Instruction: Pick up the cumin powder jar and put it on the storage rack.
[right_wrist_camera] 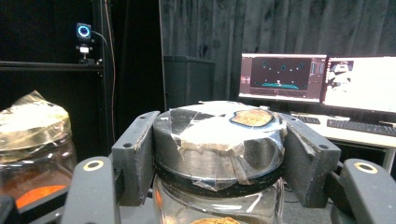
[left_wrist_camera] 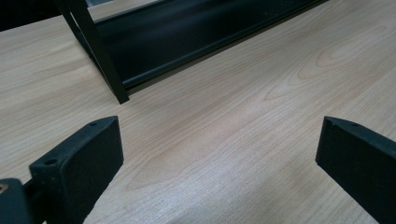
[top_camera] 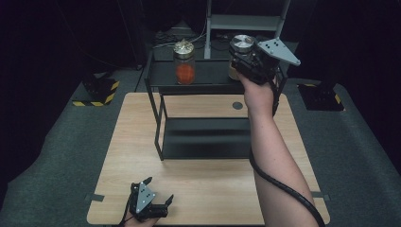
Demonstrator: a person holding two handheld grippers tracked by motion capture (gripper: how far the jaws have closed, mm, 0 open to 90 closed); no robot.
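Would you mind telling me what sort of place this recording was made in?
Probably a lab set up for recording: black curtains all round, computer monitors on a desk, and a small camera mounted on a dark shelf.

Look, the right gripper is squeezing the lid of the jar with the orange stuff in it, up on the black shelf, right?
Not quite. The right gripper does squeeze a lid up on the black shelf, but it is the other jar, as the right gripper view shows. The jar with the orange stuff stands untouched beside it.
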